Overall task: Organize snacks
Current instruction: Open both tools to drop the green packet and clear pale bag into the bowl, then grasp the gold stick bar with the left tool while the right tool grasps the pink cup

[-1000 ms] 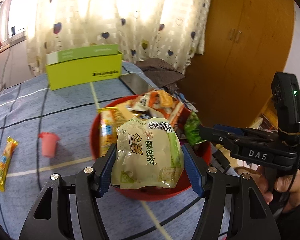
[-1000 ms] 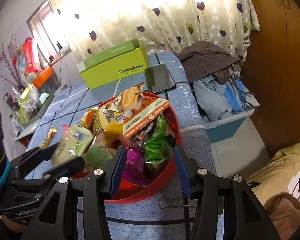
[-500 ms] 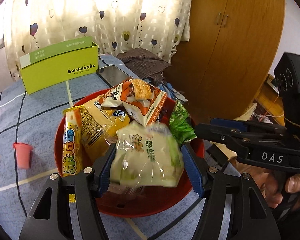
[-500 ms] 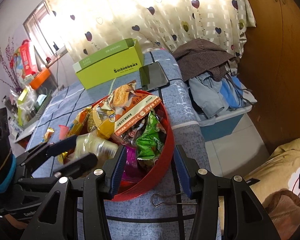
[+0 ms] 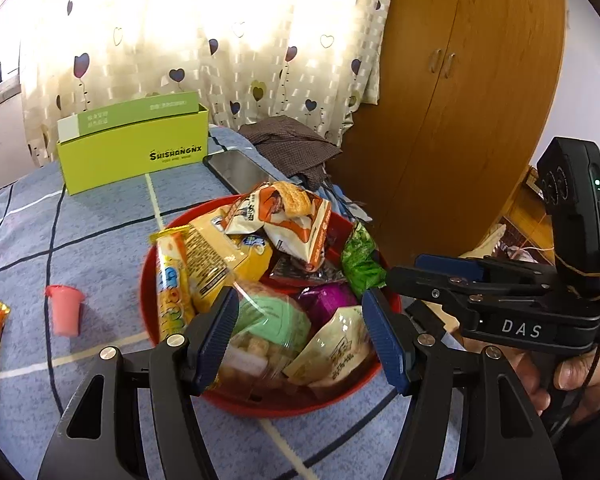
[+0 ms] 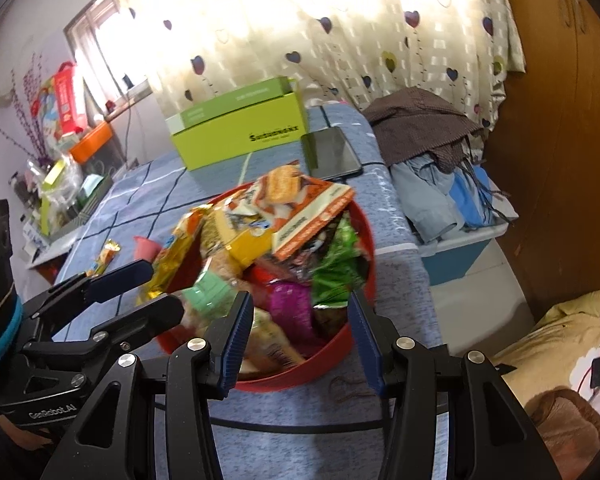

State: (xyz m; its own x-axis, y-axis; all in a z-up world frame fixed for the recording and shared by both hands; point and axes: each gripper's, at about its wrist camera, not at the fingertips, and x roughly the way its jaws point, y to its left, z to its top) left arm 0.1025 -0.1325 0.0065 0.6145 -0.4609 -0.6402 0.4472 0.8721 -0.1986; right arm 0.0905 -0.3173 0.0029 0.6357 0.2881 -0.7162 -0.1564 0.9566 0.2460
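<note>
With both grippers, left [image 5: 298, 334] and right [image 6: 300, 338], hanging open and empty over the bowl [image 5: 260, 406], next comes the cup [image 5: 64, 314].

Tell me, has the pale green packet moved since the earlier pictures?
Yes. It has left the left gripper fingers and lies lower, inside the red bowl.

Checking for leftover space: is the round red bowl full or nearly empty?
Full: the red bowl is heaped with snack packets rising above its rim.
</note>
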